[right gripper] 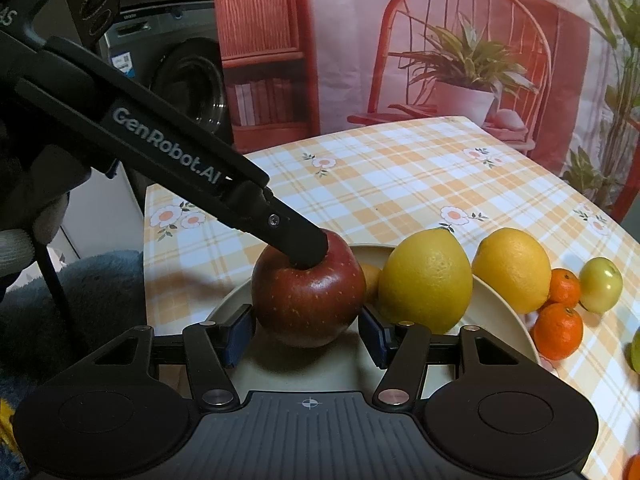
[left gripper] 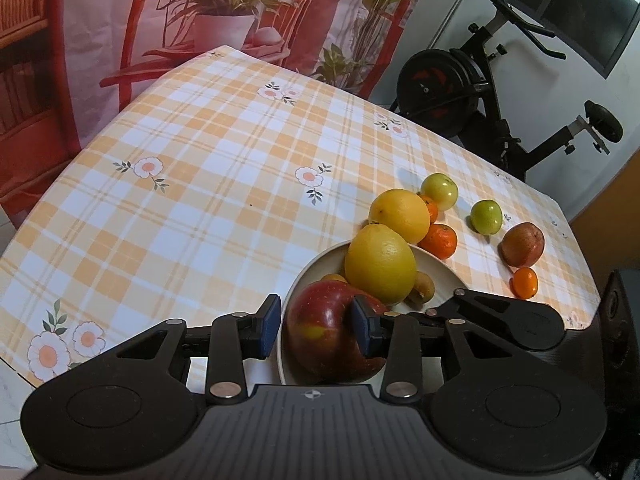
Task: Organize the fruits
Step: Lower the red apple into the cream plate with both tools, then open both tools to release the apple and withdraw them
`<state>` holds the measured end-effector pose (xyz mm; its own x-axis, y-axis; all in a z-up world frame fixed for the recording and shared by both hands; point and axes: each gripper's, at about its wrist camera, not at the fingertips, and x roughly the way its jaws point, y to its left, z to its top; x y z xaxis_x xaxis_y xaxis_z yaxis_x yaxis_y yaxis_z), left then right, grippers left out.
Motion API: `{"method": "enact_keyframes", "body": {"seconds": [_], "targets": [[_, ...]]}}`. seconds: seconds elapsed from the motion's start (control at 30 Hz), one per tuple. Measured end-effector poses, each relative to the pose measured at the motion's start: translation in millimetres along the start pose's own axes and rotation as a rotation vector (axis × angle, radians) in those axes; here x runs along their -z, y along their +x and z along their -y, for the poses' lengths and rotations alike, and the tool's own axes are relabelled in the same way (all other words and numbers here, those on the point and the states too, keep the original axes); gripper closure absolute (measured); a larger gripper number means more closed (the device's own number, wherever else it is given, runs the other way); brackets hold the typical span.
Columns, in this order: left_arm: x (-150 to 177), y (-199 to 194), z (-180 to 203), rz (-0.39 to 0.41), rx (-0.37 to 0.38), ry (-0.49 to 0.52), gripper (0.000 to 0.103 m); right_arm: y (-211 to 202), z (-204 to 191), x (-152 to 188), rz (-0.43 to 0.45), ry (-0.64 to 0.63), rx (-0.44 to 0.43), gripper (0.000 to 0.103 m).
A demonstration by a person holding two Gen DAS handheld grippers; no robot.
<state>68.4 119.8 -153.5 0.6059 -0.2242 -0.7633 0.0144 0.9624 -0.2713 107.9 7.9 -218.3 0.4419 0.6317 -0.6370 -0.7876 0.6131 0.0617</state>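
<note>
The left gripper (left gripper: pixel 316 330) comes down over the near-left rim of the cream plate (left gripper: pixel 434 270). Its jaws are partly spread: the left blue pad (left gripper: pixel 267 330) hangs free outside the red apple (left gripper: pixel 328 340), clear of the skin, while the right pad sits in the dip at the apple's top. From the right wrist view, that black finger (right gripper: pixel 298 242) rests on the crown of the apple (right gripper: pixel 308 300), so it touches rather than pinches.

The right gripper (right gripper: pixel 306 334) faces the same apple from the near side, its jaws set wide, 1 blue pad on either flank. Whether those pads press the skin I cannot tell; the left one appears just shy of it.

The apple stands on the plate at its left end. Just right of it on the plate is a large yellow citrus (right gripper: pixel 426 276), with a small brownish fruit (left gripper: pixel 422 290) tucked behind. Beyond the rim, on the checked tablecloth (left gripper: pixel 200 152), lie a second yellow citrus (right gripper: pixel 512 268), 2 mandarins (right gripper: pixel 558 330), 2 green apples (left gripper: pixel 486 216), a reddish-brown fruit (left gripper: pixel 522 244) and a small orange one (left gripper: pixel 525 282).
</note>
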Motion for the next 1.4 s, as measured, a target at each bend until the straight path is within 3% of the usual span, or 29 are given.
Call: {"method": "enact_keyframes", "body": {"seconds": [0.33, 0.8, 1.4], "targets": [[-1.2, -1.0, 6.0, 0.004, -0.040, 0.011, 0.061, -26.9, 6.9, 12.7, 0.063, 0.045, 0.028, 0.050], [-2.0, -2.2, 20.6, 0.017, -0.106, 0.030, 0.062, -94.2, 59.9, 63.6, 0.222, 0.272, 0.229, 0.049], [-1.8, -7.8, 71.6, 0.108, -0.094, 0.150, 0.062, -119.1, 90.8, 114.5, 0.257, 0.351, 0.423, 0.049]]}}
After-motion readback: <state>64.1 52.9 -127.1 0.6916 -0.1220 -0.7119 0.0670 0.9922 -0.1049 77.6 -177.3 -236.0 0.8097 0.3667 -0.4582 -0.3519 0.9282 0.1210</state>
